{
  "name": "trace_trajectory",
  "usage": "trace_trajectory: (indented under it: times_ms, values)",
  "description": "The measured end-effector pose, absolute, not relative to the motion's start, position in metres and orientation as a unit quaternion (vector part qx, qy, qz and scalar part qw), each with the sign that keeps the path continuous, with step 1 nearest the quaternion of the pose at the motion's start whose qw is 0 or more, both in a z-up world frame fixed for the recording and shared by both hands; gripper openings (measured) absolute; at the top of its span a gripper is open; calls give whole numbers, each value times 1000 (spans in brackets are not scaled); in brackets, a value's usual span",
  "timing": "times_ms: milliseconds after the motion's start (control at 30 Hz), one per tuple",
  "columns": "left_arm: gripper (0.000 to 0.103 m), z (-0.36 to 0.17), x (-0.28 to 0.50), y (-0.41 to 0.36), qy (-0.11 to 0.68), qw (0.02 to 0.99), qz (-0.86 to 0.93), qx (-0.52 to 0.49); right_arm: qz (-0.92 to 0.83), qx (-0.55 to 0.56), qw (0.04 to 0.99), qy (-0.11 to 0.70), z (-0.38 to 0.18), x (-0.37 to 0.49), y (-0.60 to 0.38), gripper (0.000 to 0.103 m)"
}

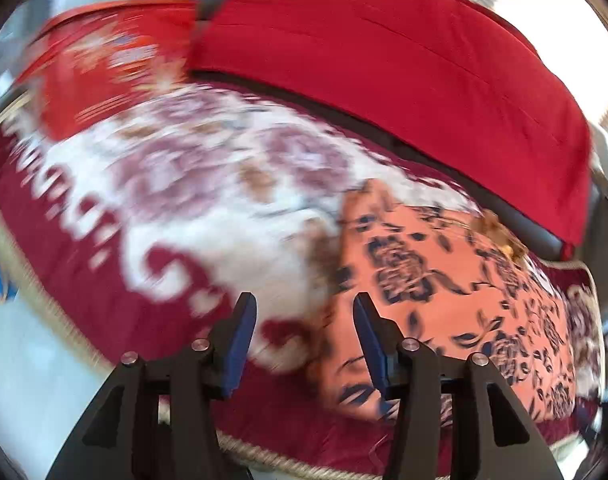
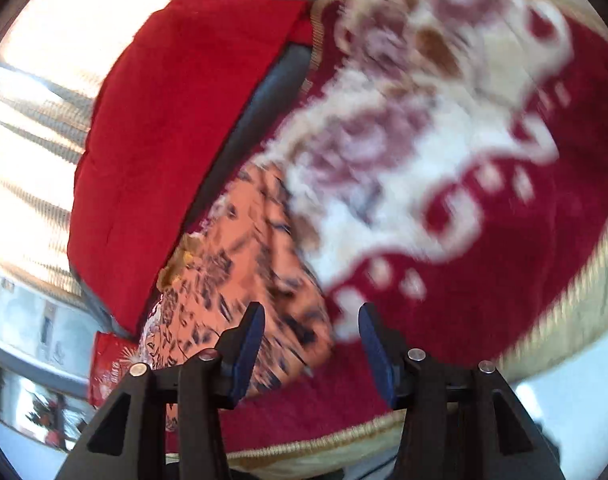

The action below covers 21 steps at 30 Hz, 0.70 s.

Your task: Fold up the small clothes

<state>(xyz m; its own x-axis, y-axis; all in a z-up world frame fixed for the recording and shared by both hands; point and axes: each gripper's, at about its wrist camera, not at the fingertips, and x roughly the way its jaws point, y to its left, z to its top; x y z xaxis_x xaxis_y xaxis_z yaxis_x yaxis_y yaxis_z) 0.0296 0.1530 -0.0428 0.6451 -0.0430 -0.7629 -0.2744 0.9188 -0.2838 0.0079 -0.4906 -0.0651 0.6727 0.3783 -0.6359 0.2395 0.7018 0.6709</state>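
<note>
Nearest the left wrist camera, the left gripper (image 1: 304, 340) hangs with its two blue-padded jaws apart and nothing between them, above the line where a red and white blanket (image 1: 176, 208) meets a small orange garment (image 1: 455, 280). That garment, printed with dark blue flowers and leaves, lies spread flat on the blanket, to the right of the left gripper in this view and reaching toward the blanket's corded edge (image 1: 264, 454) at the bottom. Behind it, a plain red cushion (image 1: 383, 72) runs across the top of the view, resting on a grey frame, with a dark gap between cushion and blanket. A red patterned cloth (image 1: 104, 68) lies at the far left, too blurred to read. In the right wrist view, the right gripper (image 2: 311, 344) also has its jaws apart and empty, poised over the blanket (image 2: 483, 240) just beside the garment (image 2: 240, 264), which sits to the left of the gripper there, between it and the red cushion (image 2: 176, 128). A small tan patch (image 2: 184, 256) shows at the garment's edge nearest the cushion. Both views are smeared with motion blur, so the blanket's pattern is unclear. Neither gripper touches the garment.
</note>
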Motion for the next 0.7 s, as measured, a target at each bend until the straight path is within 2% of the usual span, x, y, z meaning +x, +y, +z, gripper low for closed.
trace_trajectory:
  times_ms: [133, 300, 667, 700]
  values:
    - [52, -41, 88, 131, 413, 897, 17, -155, 85, 330, 854, 393, -46, 56, -464, 53]
    - [52, -55, 150, 126, 444, 883, 2, -152, 85, 305, 858, 405, -52, 105, -455, 53]
    - [51, -83, 188, 120, 458, 879, 7, -133, 73, 182, 873, 446, -72, 187, -427, 50]
    - [40, -84, 189, 120, 458, 880, 10, -128, 71, 165, 873, 453, -75, 192, -423, 44]
